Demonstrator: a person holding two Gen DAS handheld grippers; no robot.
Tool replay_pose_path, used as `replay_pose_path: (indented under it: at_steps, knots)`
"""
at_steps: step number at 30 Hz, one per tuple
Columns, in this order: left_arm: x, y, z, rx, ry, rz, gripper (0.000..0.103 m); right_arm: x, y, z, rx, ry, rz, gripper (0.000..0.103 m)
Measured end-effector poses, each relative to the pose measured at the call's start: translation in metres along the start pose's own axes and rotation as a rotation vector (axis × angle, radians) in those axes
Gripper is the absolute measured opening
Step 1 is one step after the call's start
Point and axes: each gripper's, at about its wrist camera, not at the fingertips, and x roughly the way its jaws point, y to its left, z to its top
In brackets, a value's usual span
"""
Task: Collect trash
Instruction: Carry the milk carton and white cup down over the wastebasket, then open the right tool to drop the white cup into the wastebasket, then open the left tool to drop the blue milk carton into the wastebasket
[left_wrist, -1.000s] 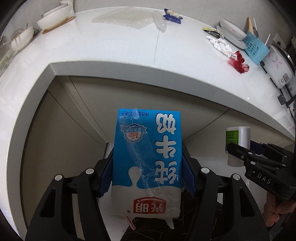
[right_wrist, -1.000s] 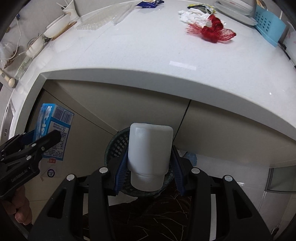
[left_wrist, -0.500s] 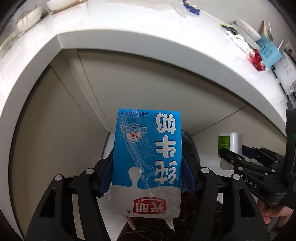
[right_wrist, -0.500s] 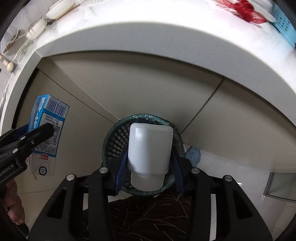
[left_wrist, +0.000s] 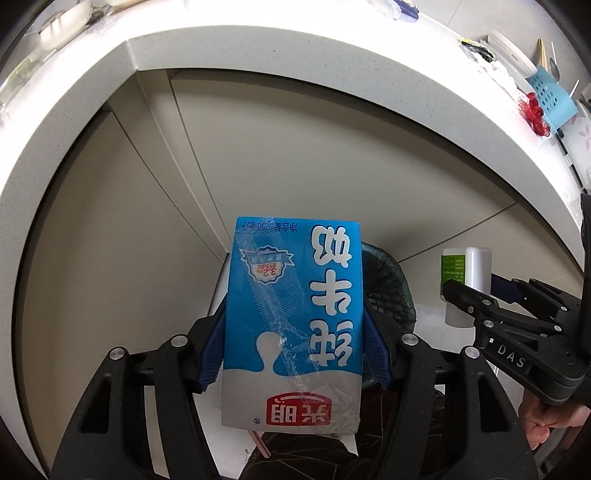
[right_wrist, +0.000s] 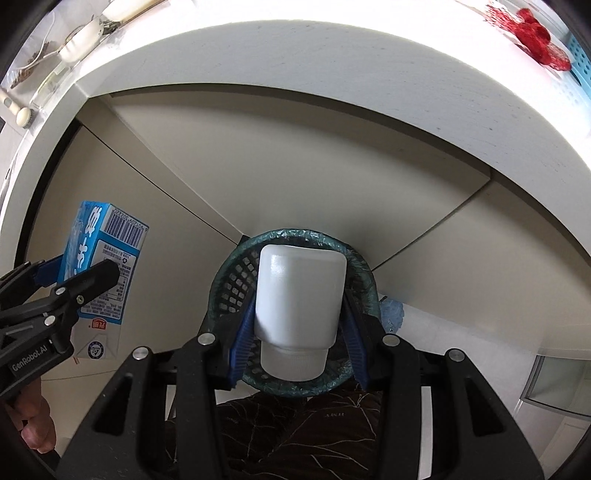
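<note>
Below the curved white countertop edge (right_wrist: 332, 66), both grippers point steeply down in front of beige cabinet doors (left_wrist: 277, 158). Clamped between the blue pads of the left gripper (left_wrist: 293, 332) is a blue-and-white rectangular milk carton (left_wrist: 295, 317) with white characters printed upside down; a pink straw tip pokes out under it. The right gripper (right_wrist: 297, 321) has its blue pads pressed against the sides of a white plastic bottle (right_wrist: 299, 306), cap end toward the camera. Directly beneath the bottle sits a round dark mesh wastebasket lined with a green bag (right_wrist: 229, 280), standing on the floor against the cabinets. From the left wrist view, the basket's rim shows just behind the carton. A red mesh net (right_wrist: 532, 40) lies on the counter.
</note>
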Motion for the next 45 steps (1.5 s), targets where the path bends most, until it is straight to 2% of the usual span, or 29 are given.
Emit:
replay_pose_path:
  at_steps: [2,6,8,10,13,18,28,38,45]
  knots:
    - [0.001,0.0,0.0,-0.001,0.0,0.0,0.061,0.0,0.002,0.001,-0.002,-0.001,-0.001,0.046]
    - [0.003,0.003,-0.001,-0.001,0.001,-0.002,0.061,-0.008,-0.003,0.008,0.018,-0.02,0.0,0.06]
    - [0.007,0.002,-0.002,0.004,0.005,-0.002,0.061,-0.013,-0.008,0.007,0.032,-0.037,0.001,0.07]
    - [0.011,-0.001,-0.003,0.012,0.012,-0.002,0.061,-0.018,-0.013,0.007,0.037,-0.055,-0.013,0.075]
    - [0.016,-0.005,-0.002,0.03,0.018,-0.001,0.061,-0.022,-0.016,0.005,0.044,-0.069,-0.019,0.075]
    - [0.028,-0.022,-0.004,0.082,0.037,0.003,0.061,-0.035,-0.031,0.001,0.082,-0.111,-0.034,0.083]
    - [0.053,-0.056,-0.005,0.167,0.066,-0.008,0.061,-0.046,-0.064,-0.009,0.167,-0.129,-0.068,0.091]
    - [0.073,-0.084,-0.011,0.257,0.085,-0.025,0.061,-0.054,-0.079,-0.013,0.188,-0.128,-0.101,0.092]
    - [0.074,-0.09,-0.01,0.272,0.092,-0.04,0.062,-0.061,-0.085,-0.013,0.19,-0.13,-0.105,0.093]
